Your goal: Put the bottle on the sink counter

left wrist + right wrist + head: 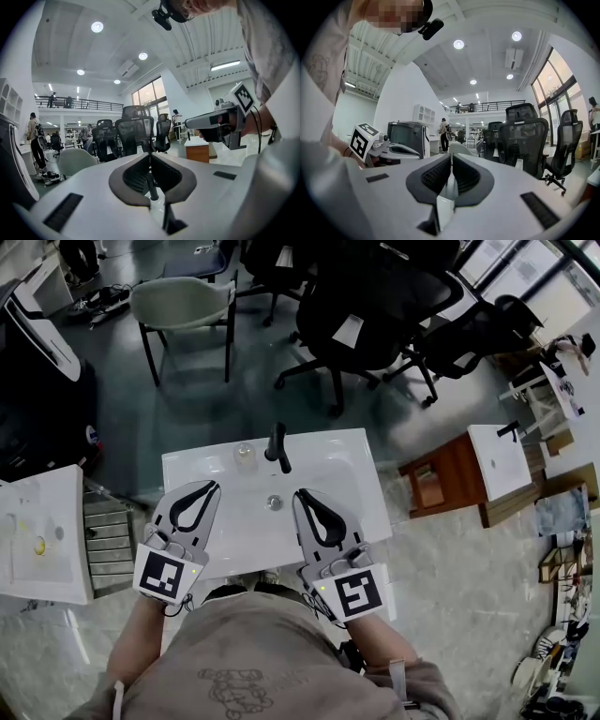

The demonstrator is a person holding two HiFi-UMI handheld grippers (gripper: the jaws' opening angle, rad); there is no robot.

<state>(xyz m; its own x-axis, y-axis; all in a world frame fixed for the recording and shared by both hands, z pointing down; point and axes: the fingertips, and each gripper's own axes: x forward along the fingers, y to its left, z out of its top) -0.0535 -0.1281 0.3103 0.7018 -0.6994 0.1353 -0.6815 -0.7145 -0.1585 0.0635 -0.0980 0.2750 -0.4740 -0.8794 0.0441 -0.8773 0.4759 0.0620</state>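
A grey floor (pixel 216 399) fills the upper half of the head view. Black office chairs (pixel 366 315) are crowded at the upper middle and upper right, and one pale chair (pixel 183 301) stands at the upper left. Below them, in the middle of the frame, is the white desk (pixel 361 479) with a shallow basin (pixel 251 521) sunk into it. A person in a beige top (pixel 253 662) stands at its near edge, at the bottom of the frame.

Both tools are over the basin, side by side and well apart. The left tool (pixel 214 486) is at left centre and the right tool (pixel 300 493) at right centre, and both noses point toward the back of the desk. Each tool's own view shows its dark pads pressed together along their length with nothing between them, so both are closed and empty.

A black faucet (pixel 277 448) rises from the back rim of the desk, between the two tool tips and beyond them. The bottle (pixel 245 456), small and clear, stands upright on that same back rim just to the left of the faucet. It is clear of both tools, with the left tool's tip the nearer. The round drain (pixel 274 503) lies in the basin between the two tools.
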